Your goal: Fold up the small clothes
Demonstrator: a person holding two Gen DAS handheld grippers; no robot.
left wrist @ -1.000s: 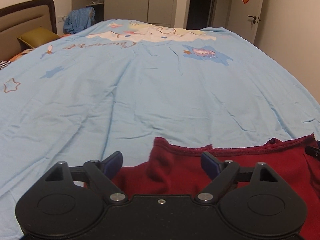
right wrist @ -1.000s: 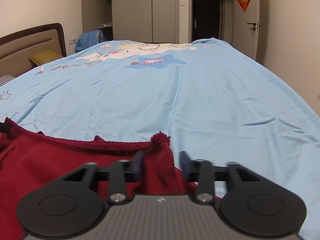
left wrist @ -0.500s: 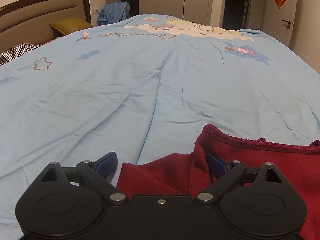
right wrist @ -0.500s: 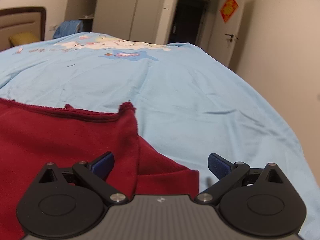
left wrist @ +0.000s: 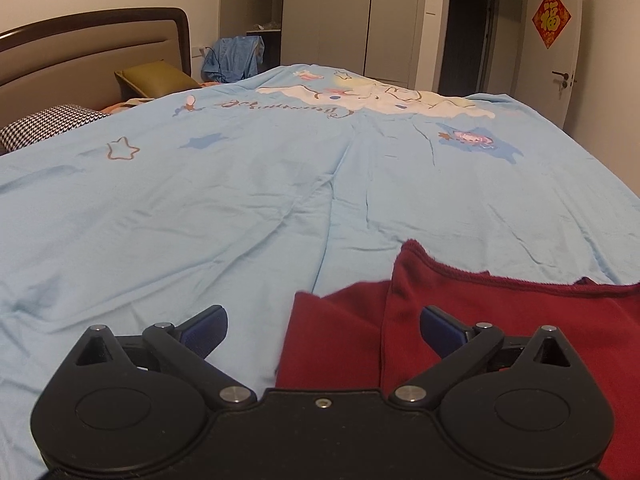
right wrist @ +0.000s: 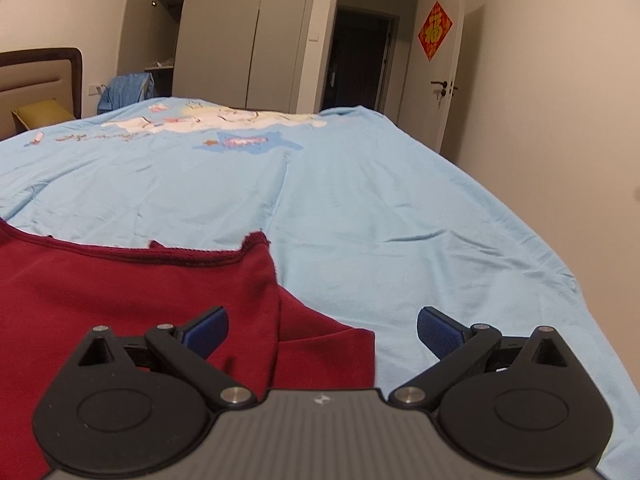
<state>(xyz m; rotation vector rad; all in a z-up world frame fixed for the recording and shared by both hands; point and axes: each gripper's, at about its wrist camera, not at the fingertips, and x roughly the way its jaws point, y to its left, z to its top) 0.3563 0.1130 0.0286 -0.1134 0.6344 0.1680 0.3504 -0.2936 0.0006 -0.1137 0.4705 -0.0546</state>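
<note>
Folding a dark red garment [left wrist: 500, 320] on a light blue bedspread [left wrist: 240, 208], shown from both wrist views; garment lying flat at the near edge of the bed, filling 3 to 5 o'clock in the left view and 7 to 9 o'clock in the right view.

Left gripper [left wrist: 322, 322]: jaws spread wide, holding nothing, poised above the garment's side flap [left wrist: 332, 332], one blue pad over bare bedspread at 7 o'clock, the other over red cloth at 5 o'clock.

Right gripper [right wrist: 322, 322]: jaws likewise wide and empty, straddling the opposite side flap [right wrist: 324, 356].

Step in hand, as judged: release after a lengthwise fold, with re-gripping for the next fold to follow. Good practice: lower each gripper straight down on a corner, pinch both layers together, lift both sides level, carry over in one arc, and lay down without dragging. Risk: catching bedspread along with the garment, or letting the stitched top edge [right wrist: 180, 258] skew.

Count: one garment, two grippers, four blue pads, one bed with one headboard [left wrist: 80, 52], one olive pillow [left wrist: 156, 78], one checked pillow [left wrist: 48, 124], one blue cloth heap [left wrist: 234, 58] at 11 o'clock, one red door ornament [left wrist: 551, 18].
</note>
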